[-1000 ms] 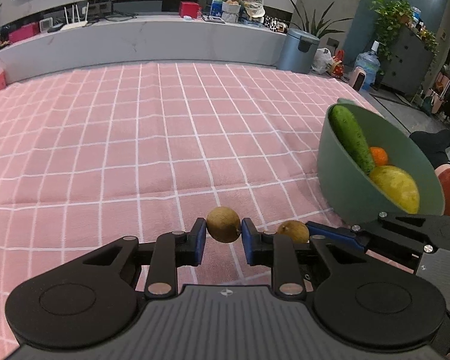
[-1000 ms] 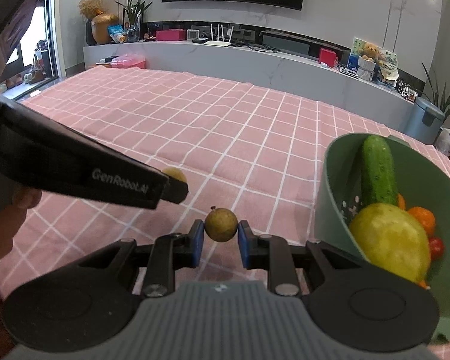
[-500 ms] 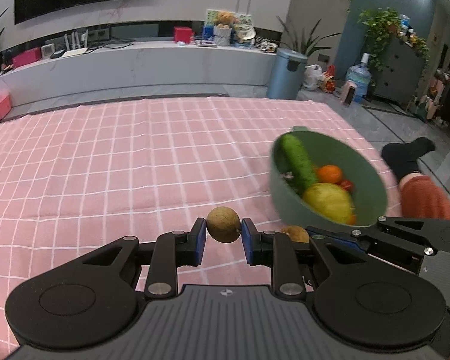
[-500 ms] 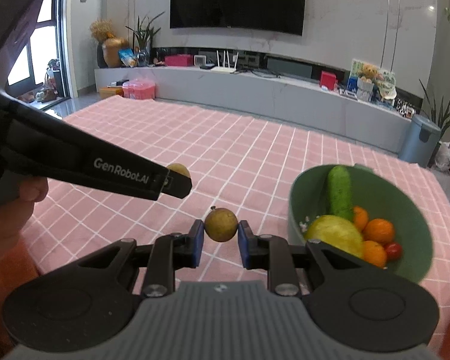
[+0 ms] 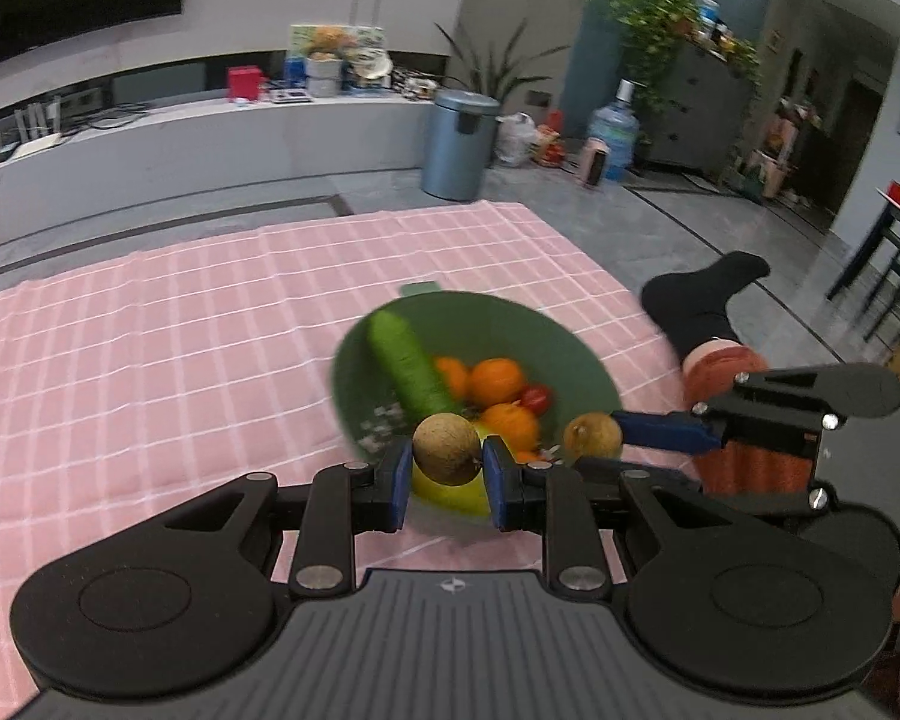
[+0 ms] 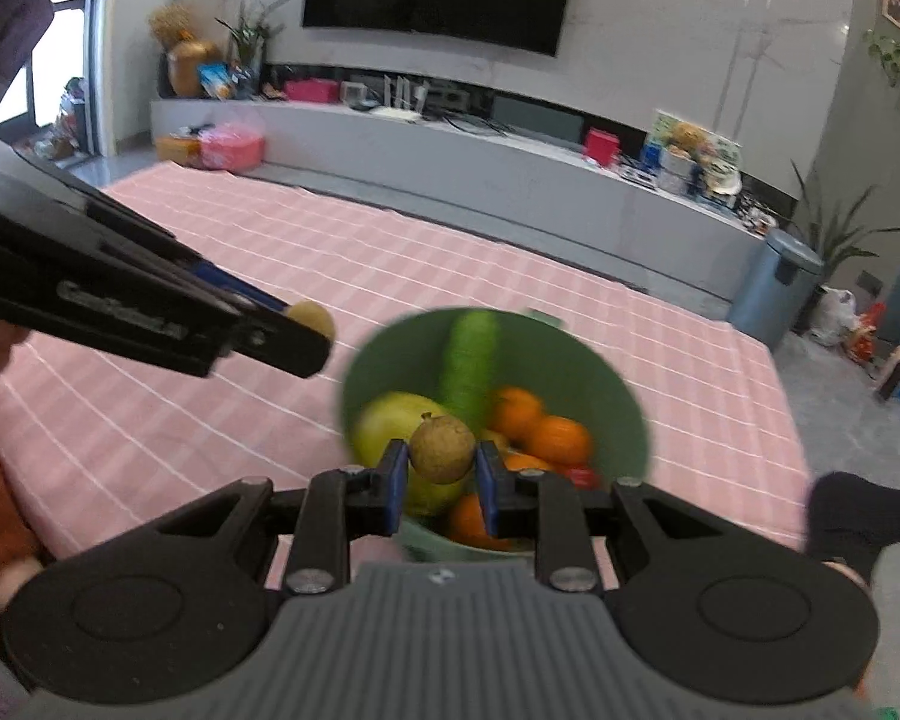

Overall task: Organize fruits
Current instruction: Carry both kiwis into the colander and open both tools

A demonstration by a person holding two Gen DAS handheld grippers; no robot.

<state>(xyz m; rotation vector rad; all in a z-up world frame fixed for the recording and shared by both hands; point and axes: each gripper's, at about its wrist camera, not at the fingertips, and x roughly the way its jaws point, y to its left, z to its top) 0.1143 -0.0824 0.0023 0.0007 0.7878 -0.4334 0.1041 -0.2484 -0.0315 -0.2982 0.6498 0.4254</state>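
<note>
Two brown fruits are clamped, one [image 5: 446, 449] by the left gripper [image 5: 444, 480], one [image 6: 442, 449] by the right gripper [image 6: 441, 480]; a sock [image 5: 699, 294] is seen clearly only from the left.

Blurred by motion: green bowl [image 5: 576, 354] and the fruit inside, edges smeared in both wrist views. Half hidden behind the brown fruit [image 5: 446, 449] in the left gripper [image 5: 444, 468]: a yellow fruit [image 5: 450, 495]. Unreadable: smeared lettering on the left gripper's side. Cut off by the picture's edge: pink checked cloth [image 5: 150, 360] at left.
</note>
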